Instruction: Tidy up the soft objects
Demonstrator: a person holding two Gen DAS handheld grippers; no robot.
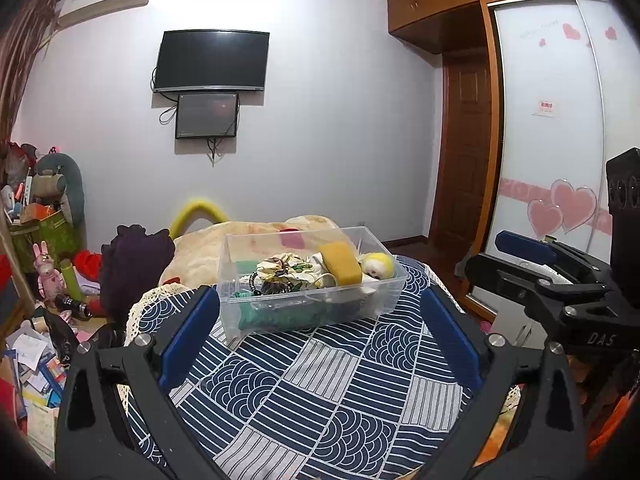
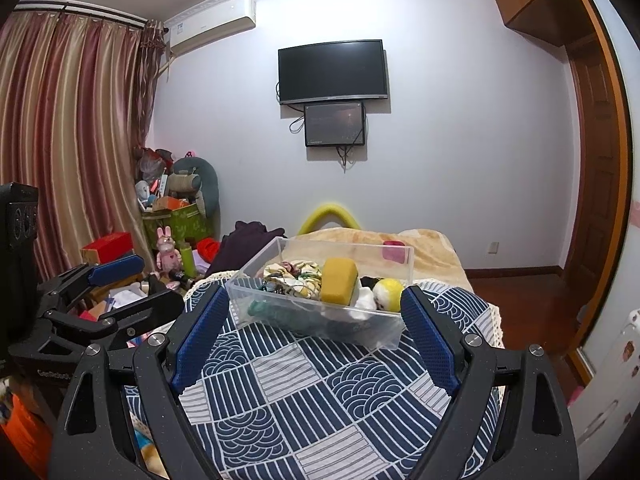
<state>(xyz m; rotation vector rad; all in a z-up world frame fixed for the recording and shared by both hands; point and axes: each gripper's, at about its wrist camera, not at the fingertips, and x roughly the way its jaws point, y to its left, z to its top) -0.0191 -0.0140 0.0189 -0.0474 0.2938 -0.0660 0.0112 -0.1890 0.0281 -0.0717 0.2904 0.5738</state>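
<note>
Blue-patterned cloth [image 1: 320,392] covers the bed, bearing a clear bin [image 1: 384,296] of soft things; TV [image 2: 333,71] on the wall. Left gripper [image 1: 320,340] and right gripper [image 2: 316,340] gape, holding nothing.

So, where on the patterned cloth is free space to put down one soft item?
The patterned cloth lies bare between the clear bin and both open grippers, left gripper and right gripper. The bin itself is crowded: yellow sponge, yellow plush ball, fabric scrunchies.
</note>
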